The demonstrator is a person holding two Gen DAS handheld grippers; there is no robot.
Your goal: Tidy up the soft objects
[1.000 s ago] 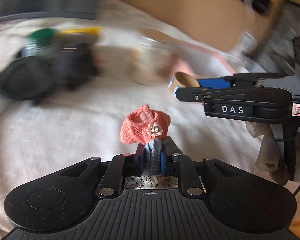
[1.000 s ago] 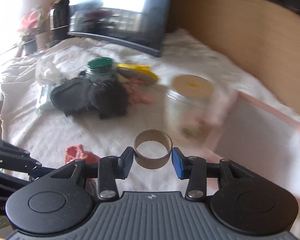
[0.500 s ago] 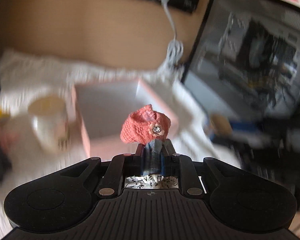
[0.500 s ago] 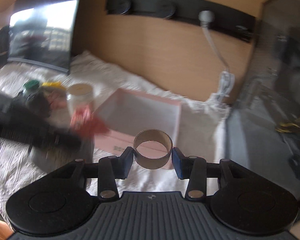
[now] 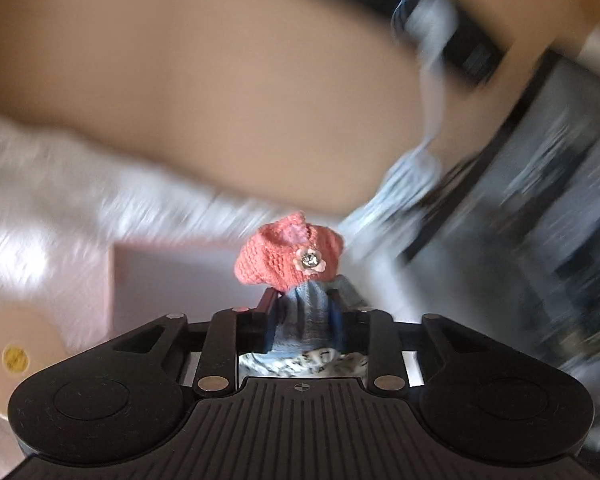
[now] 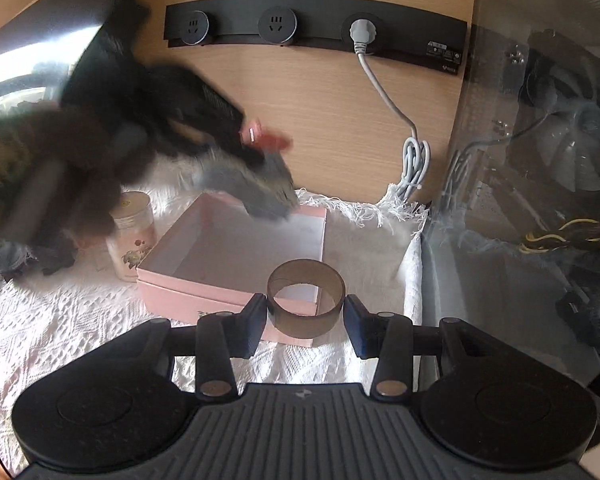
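My left gripper (image 5: 304,308) is shut on a small knitted doll garment (image 5: 288,260), coral top with a flower button and a blue skirt, held in the air above the open pink box (image 5: 168,276). In the right wrist view the left gripper (image 6: 268,148) is a dark blur over the pink box (image 6: 220,292). My right gripper (image 6: 305,314) is shut on a brown cardboard tape ring (image 6: 306,304), just in front of the box's near right corner.
A jar with a cream lid (image 6: 134,232) stands left of the box on the white cloth (image 6: 80,332). A glass-sided computer case (image 6: 540,200) stands at the right. A wooden wall with a socket strip (image 6: 316,28) and a cable lies behind.
My left gripper has swung from the table's left side up and over the pink box, still holding the garment. My right gripper has turned to face the box, holding the ring.
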